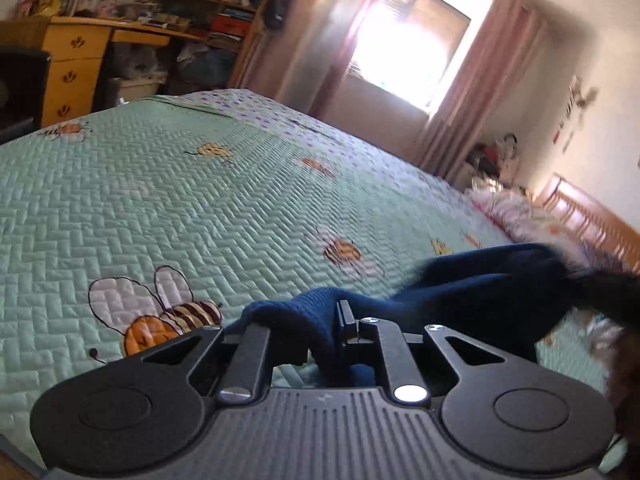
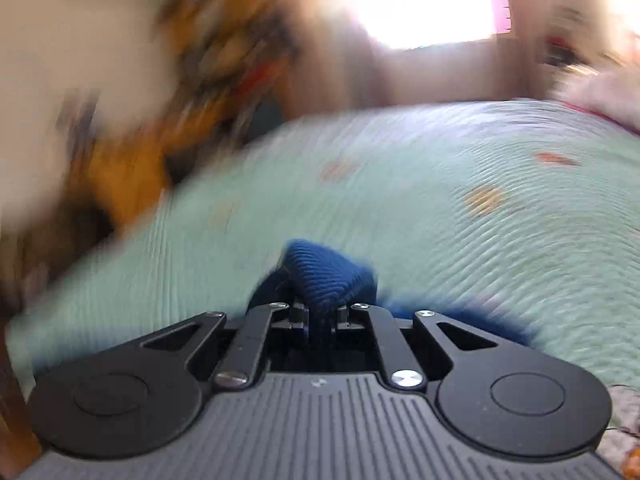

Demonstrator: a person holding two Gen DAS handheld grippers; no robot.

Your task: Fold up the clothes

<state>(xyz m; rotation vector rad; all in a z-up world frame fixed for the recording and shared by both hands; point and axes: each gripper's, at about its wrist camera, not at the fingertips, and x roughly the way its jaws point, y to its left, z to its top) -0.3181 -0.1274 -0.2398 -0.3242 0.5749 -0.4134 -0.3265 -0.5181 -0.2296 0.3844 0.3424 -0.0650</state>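
A dark blue knitted garment [image 1: 472,288] hangs above a green quilted bed cover [image 1: 180,208]. My left gripper [image 1: 320,332] is shut on one bunched edge of it, and the cloth stretches away to the right toward a blurred dark shape at the frame edge. In the right wrist view my right gripper [image 2: 319,314] is shut on another ribbed fold of the blue garment [image 2: 328,276], which sticks up between the fingers. That view is heavily motion-blurred.
The bed cover [image 2: 460,200] carries embroidered bees. A fluffy pink pillow [image 1: 516,212] and wooden headboard [image 1: 592,220] lie at the right. A wooden desk with drawers [image 1: 76,68], shelves and a bright curtained window [image 1: 408,44] stand beyond the bed.
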